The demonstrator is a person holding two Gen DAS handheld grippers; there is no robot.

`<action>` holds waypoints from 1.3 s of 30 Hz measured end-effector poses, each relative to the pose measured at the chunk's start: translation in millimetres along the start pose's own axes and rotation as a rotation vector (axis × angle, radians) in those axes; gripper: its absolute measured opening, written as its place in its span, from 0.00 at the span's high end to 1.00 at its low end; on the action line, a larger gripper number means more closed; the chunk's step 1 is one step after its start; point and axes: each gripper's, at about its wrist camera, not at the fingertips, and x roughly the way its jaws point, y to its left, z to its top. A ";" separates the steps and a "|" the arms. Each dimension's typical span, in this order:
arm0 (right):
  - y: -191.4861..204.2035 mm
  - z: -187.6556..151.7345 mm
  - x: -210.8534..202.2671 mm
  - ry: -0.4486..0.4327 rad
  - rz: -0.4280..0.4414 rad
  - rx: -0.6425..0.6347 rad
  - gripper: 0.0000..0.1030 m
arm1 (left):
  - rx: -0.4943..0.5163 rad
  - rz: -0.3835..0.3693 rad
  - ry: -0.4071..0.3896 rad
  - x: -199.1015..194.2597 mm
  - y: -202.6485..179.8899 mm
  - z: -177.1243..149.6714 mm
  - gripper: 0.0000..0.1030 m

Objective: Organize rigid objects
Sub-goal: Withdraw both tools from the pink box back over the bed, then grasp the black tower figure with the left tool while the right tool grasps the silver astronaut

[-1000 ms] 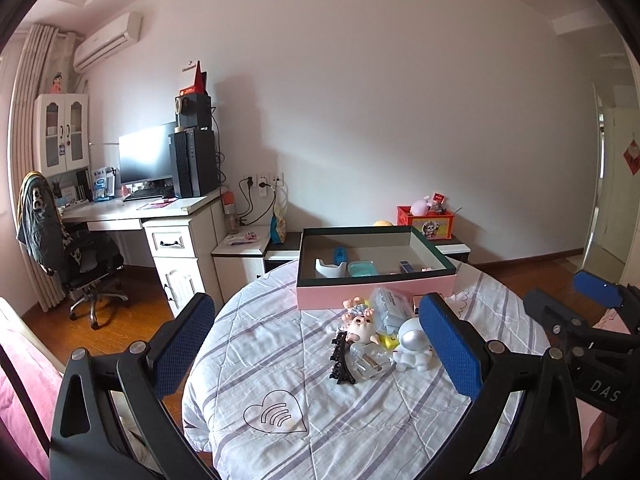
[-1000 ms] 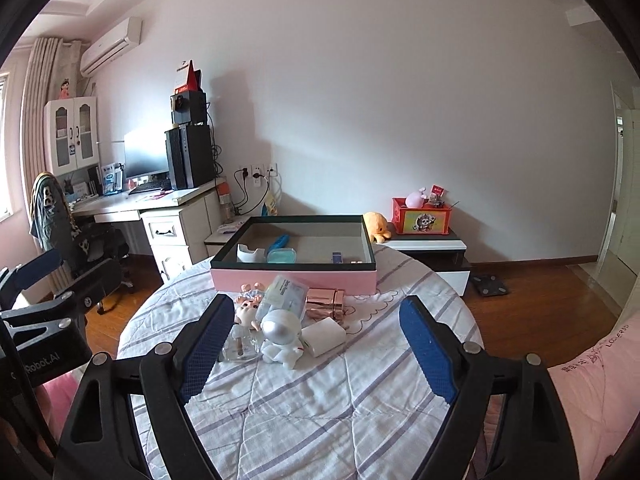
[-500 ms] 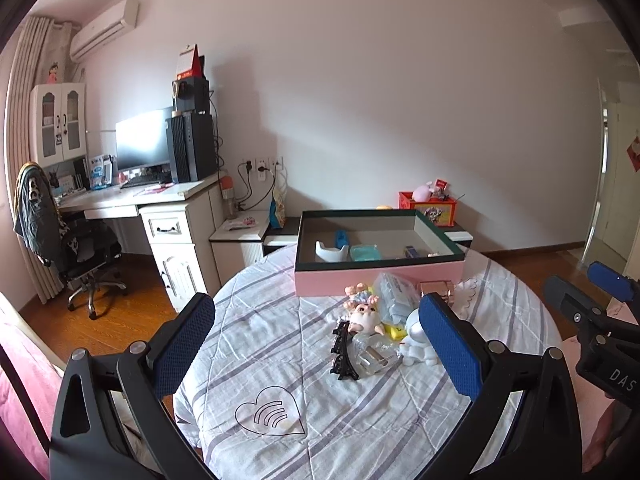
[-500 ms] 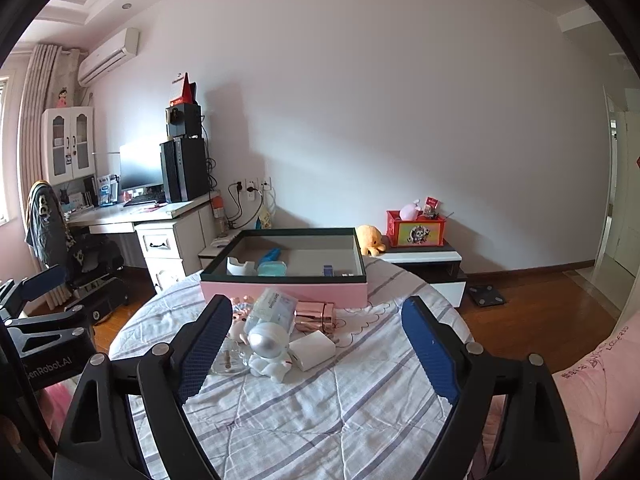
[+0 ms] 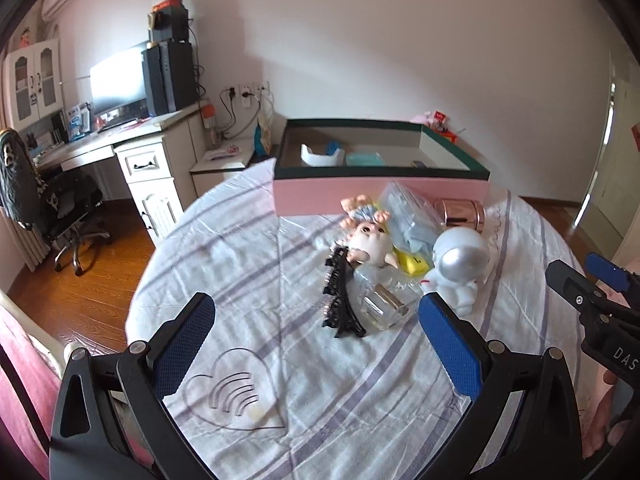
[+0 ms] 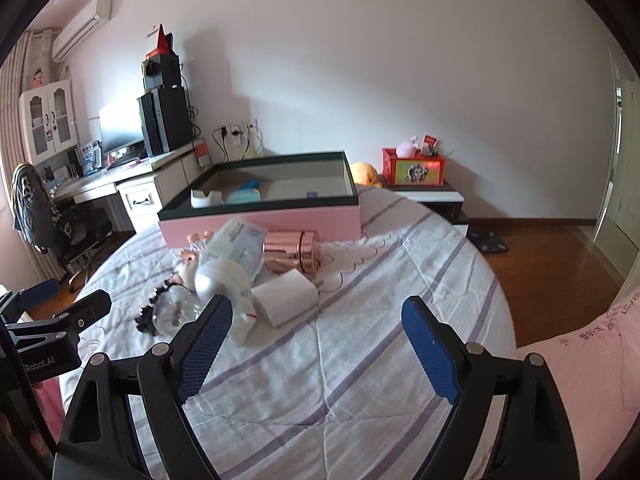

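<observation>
Left gripper (image 5: pixel 316 338): jaws spread wide, nothing between them; it hangs above the striped cloth of the round table (image 5: pixel 224 256), nothing touching its blue pads (image 5: pixel 448 346). Right gripper (image 6: pixel 316 346): jaws likewise spread wide and empty, above the near part of the same table; its own left pad stands in front of the lower edge of the astronaut figure.

Cluster of loose objects, ahead of the left gripper and slightly toward its right finger: black hair comb (image 5: pixel 340 294), lying tilted, nearest the jaws; clear glass bottle (image 5: pixel 380 300), on its side, touching the comb; pink pig doll (image 5: pixel 370 236) just behind the bottle; silver astronaut figure (image 5: pixel 460 264), upright, just beyond the right fingertip; yellow block (image 5: pixel 414 262) between doll and astronaut; clear packet of blue items (image 5: pixel 408 216) behind them; rose-gold case (image 5: pixel 460 212) beside the packet, near the box wall.

From the right gripper the same cluster sits ahead and to its left; a white box (image 6: pixel 286 298) lies nearest, just beyond the left fingertip, beside the astronaut.

Pink storage box with dark green rim (image 5: pixel 380 196): at the far side of the table, behind the cluster; it contains a white holder (image 5: pixel 322 156), a teal item (image 5: pixel 364 158) and a small dark item, the last too small to identify.
</observation>
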 end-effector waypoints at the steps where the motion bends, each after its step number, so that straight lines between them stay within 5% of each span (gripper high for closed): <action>1: -0.6 -2.4 4.1 0.010 -0.001 0.002 0.15 | 0.007 -0.001 0.012 5.4 -3.6 -1.0 0.00; 9: -12.5 -9.0 30.3 0.075 0.005 0.015 0.14 | 0.023 -0.024 0.083 37.6 -22.3 0.8 0.01; 16: -16.7 -9.5 43.5 0.117 0.029 0.032 0.15 | 0.074 0.001 0.150 58.6 -33.1 5.4 0.11; 26: -3.1 -5.2 47.9 0.138 0.065 -0.004 0.15 | 0.008 -0.012 0.126 38.8 -0.6 2.6 0.07; 39: 61.8 20.7 77.1 0.154 0.166 -0.108 0.18 | -0.040 0.026 0.120 32.7 33.2 0.4 0.05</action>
